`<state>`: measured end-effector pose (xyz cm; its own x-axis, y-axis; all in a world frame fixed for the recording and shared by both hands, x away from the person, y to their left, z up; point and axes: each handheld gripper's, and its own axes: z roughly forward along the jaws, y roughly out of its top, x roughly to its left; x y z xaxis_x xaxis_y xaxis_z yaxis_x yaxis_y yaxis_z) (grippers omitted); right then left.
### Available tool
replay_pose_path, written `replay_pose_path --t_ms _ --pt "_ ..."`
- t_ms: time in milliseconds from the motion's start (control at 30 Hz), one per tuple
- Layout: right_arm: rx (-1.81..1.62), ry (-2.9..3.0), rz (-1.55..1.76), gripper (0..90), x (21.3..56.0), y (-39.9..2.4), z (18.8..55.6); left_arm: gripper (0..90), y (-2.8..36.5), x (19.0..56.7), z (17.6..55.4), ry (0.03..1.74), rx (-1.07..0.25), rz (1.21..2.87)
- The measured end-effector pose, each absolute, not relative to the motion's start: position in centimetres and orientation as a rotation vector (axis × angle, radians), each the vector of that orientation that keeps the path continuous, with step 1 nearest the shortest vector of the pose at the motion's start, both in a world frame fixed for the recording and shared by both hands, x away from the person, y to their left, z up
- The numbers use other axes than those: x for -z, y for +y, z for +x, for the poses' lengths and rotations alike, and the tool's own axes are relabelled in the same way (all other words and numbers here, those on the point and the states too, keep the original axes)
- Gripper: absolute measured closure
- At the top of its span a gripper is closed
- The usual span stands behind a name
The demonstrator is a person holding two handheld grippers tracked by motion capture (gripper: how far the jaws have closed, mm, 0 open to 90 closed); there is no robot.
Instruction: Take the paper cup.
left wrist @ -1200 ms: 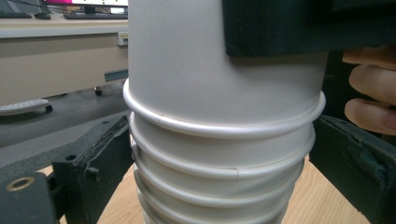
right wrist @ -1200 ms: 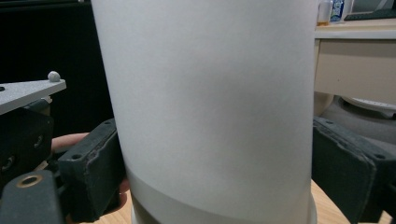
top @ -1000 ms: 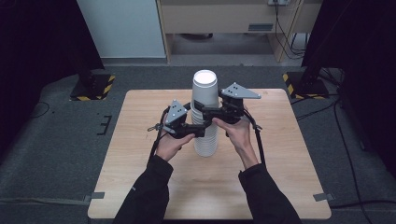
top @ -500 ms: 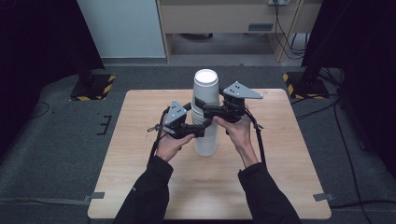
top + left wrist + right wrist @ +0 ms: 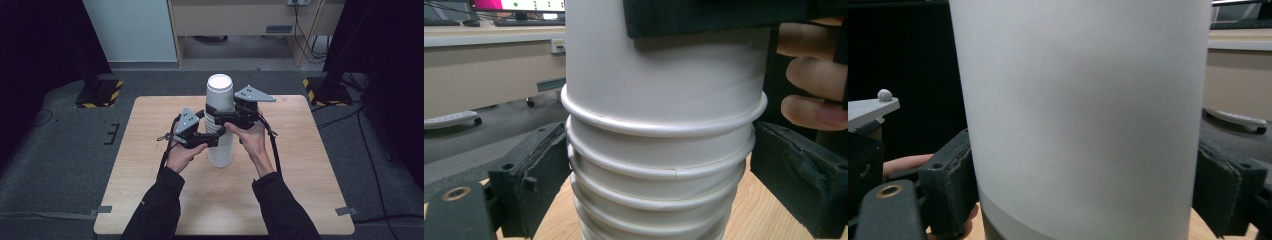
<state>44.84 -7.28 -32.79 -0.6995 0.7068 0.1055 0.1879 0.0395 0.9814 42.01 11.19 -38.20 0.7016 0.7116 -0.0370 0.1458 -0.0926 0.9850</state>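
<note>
Nothing shifted but your right gripper (image 5: 218, 116) jaws, just reopening slightly around the top cup (image 5: 220, 92); left gripper (image 5: 212, 141) clamps the stack (image 5: 220, 147) (six o'clock of it) — lift straight

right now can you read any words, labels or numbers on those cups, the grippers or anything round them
None can be read.
The stack of white paper cups is plain, with no print.
The left gripper and right gripper bear no legible marks.
The monitor shows marks too small and blurred to read.
</note>
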Motion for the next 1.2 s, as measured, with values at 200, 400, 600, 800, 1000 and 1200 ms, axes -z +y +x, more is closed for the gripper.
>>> replay_pose_path --t_ms 200,400,600,800,1000,1200 --pt "-1.698 1.922 0.906 14.8 32.6 -7.7 45.0 9.5 11.0 38.3 42.0 0.704 -0.541 1.628" --pt "-1.776 1.853 0.885 15.7 32.2 -8.3 45.0 10.7 11.0 38.3 42.0 0.694 -0.540 1.632" --pt "-1.779 1.831 0.845 15.5 30.4 -8.3 44.5 11.1 11.1 38.1 41.8 0.690 -0.554 1.625" --pt "-1.810 1.801 0.860 15.3 29.9 -8.5 44.5 11.3 11.1 38.0 41.7 0.695 -0.555 1.620" --pt "-1.863 1.752 0.861 15.3 28.7 -8.4 44.4 9.6 11.2 37.9 41.7 0.706 -0.556 1.605" --pt "-1.917 1.715 0.871 15.4 27.8 -8.7 44.3 10.0 11.3 37.9 41.6 0.708 -0.562 1.602"
